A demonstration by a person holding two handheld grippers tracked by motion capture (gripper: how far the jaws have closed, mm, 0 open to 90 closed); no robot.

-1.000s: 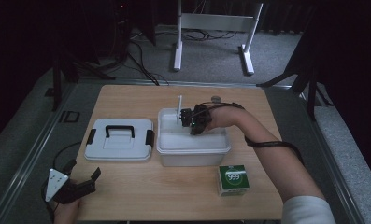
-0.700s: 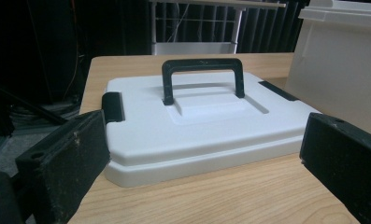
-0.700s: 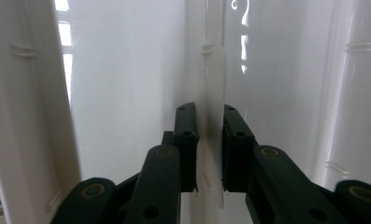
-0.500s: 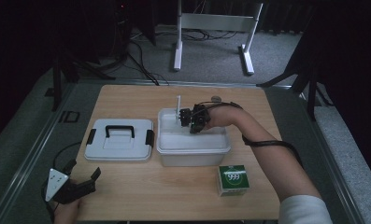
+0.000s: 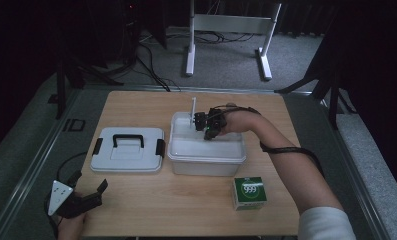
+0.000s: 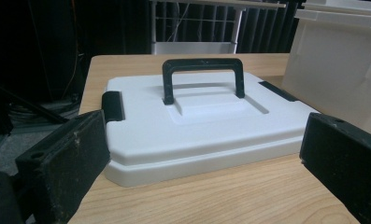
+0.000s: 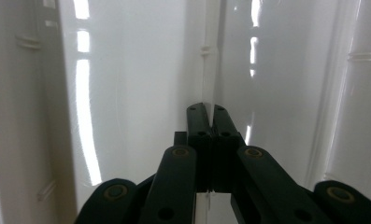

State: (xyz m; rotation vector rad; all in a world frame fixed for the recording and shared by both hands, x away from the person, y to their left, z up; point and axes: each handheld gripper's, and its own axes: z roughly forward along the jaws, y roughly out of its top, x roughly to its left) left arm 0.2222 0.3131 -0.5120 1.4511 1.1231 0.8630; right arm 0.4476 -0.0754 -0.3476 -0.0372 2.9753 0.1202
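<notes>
An open white plastic box point(image 5: 206, 159) stands mid-table. My right gripper point(image 5: 197, 120) reaches into its far left corner. Its jaws are shut on a thin white upright strip point(image 5: 193, 105) that sticks up above the rim. In the right gripper view the jaws point(image 7: 210, 116) meet on this strip point(image 7: 210, 70), with the glossy box walls point(image 7: 127, 93) close all round. The box's white lid point(image 5: 128, 149) with a black handle lies flat to the left. My left gripper point(image 5: 89, 181) rests open at the front left edge. It faces the lid point(image 6: 197, 126) with nothing between its jaws.
A small green carton point(image 5: 249, 192) marked 999 stands in front of the box's right end. The box side point(image 6: 332, 70) rises at the right of the left gripper view. Beyond the table are a white stand point(image 5: 226, 30) and cables on the floor.
</notes>
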